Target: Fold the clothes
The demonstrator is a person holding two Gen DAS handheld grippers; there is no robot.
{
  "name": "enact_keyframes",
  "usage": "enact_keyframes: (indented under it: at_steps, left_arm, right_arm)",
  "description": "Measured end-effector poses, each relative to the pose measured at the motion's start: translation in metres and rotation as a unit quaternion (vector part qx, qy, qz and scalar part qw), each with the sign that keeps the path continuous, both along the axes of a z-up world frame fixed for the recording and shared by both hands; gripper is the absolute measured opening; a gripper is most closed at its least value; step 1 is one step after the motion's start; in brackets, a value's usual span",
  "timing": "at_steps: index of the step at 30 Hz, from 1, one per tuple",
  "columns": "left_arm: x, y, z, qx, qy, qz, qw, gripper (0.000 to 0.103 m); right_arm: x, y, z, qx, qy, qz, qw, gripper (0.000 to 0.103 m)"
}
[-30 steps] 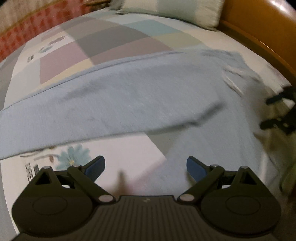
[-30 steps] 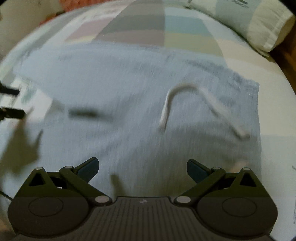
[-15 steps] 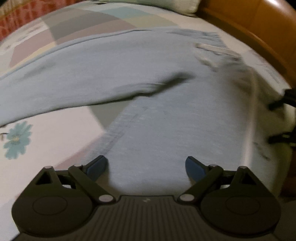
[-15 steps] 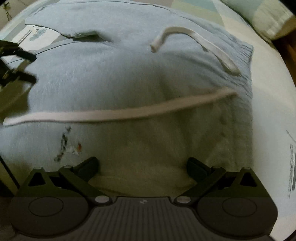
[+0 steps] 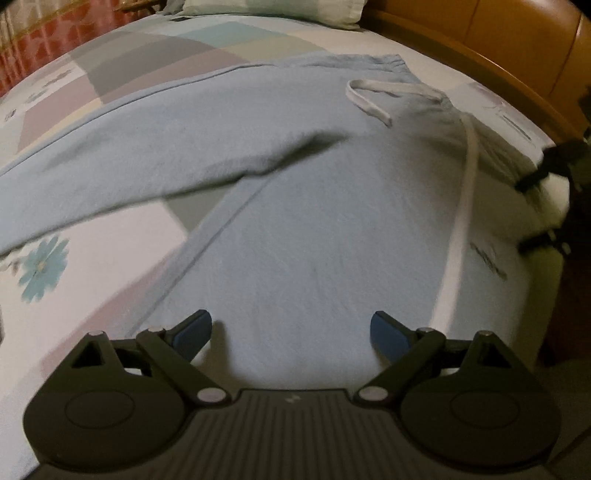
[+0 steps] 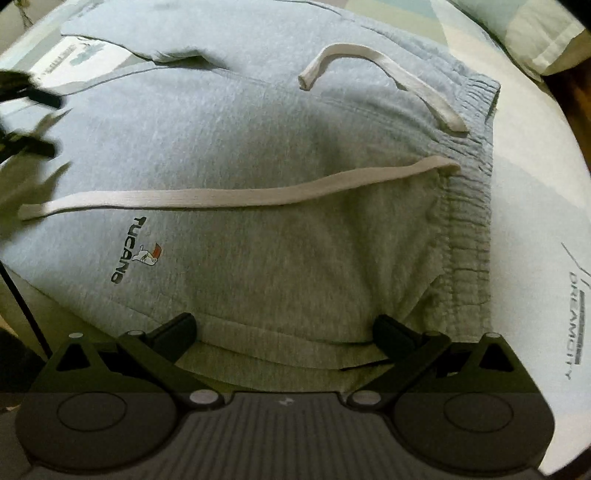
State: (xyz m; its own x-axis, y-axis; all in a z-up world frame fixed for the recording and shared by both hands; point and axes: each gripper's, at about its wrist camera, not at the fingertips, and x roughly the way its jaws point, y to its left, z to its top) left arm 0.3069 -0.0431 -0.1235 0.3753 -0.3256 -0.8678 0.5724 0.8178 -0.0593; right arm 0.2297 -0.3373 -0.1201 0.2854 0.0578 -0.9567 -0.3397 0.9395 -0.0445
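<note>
Across the middle of both frames lie the grey sweatpants (image 6: 280, 229), spread flat on the bed (image 5: 110, 229), waistband (image 6: 469, 206) toward the right of the right wrist view. Your right gripper (image 6: 284, 332) sits at the bottom centre, its tongs wide with nothing between them, just over the near edge of the pants by the waistband. A white drawstring (image 6: 221, 195) runs across the fabric from the waistband toward the left of that frame, above the printed logo (image 6: 133, 251). Your left gripper (image 5: 291, 332) is low in the left wrist view, tongs wide too and holding nothing, over a pant leg. One leg (image 5: 129, 155) runs off to the left of that frame across the patterned sheet. A pillow (image 5: 273, 11) lies at the top edge, a wooden headboard (image 5: 509, 55) at upper right.
</note>
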Motion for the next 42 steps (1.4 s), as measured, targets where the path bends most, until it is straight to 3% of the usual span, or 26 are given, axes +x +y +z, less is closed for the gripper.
enact_keyframes:
  at_steps: [3,10,12,17,24,30,36,40,42]
  left_arm:
    - [-0.023,0.032,0.009,0.013,0.008,0.027,0.9995,0.092]
    - [-0.052,0.113,-0.001,0.044,0.012,0.108,0.9931,0.092]
    - [-0.053,0.134,-0.008,0.043,0.009,0.129,0.9907,0.092]
    - [-0.045,0.164,-0.011,0.034,-0.022,0.118,0.9922,0.094]
    - [-0.057,0.201,0.003,-0.006,-0.004,0.154,0.9881,0.092]
    - [-0.064,0.235,-0.005,0.003,-0.002,0.212,0.9772,0.092]
    - [-0.062,0.262,0.01,-0.026,-0.002,0.26,0.9651,0.093]
    - [-0.056,0.274,-0.003,0.006,0.02,0.274,0.9615,0.093]
    - [-0.048,0.282,-0.011,0.015,0.009,0.277,0.9607,0.094]
  right_arm:
    - [0.006,0.018,0.008,-0.031,0.007,-0.024,0.999,0.103]
    - [0.028,0.101,0.042,0.005,-0.063,0.021,0.998,0.103]
    - [0.035,0.13,0.042,0.019,-0.071,0.043,0.996,0.103]
    - [0.045,0.198,0.041,0.041,-0.085,0.112,0.989,0.103]
    - [0.035,0.274,0.029,0.078,-0.051,0.206,0.974,0.103]
    - [0.027,0.302,-0.004,0.066,0.007,0.224,0.972,0.103]
    - [0.019,0.303,-0.008,0.056,-0.014,0.231,0.971,0.103]
    - [0.019,0.307,-0.008,0.053,-0.012,0.228,0.972,0.103]
    - [0.02,0.307,-0.009,0.053,-0.012,0.228,0.972,0.103]
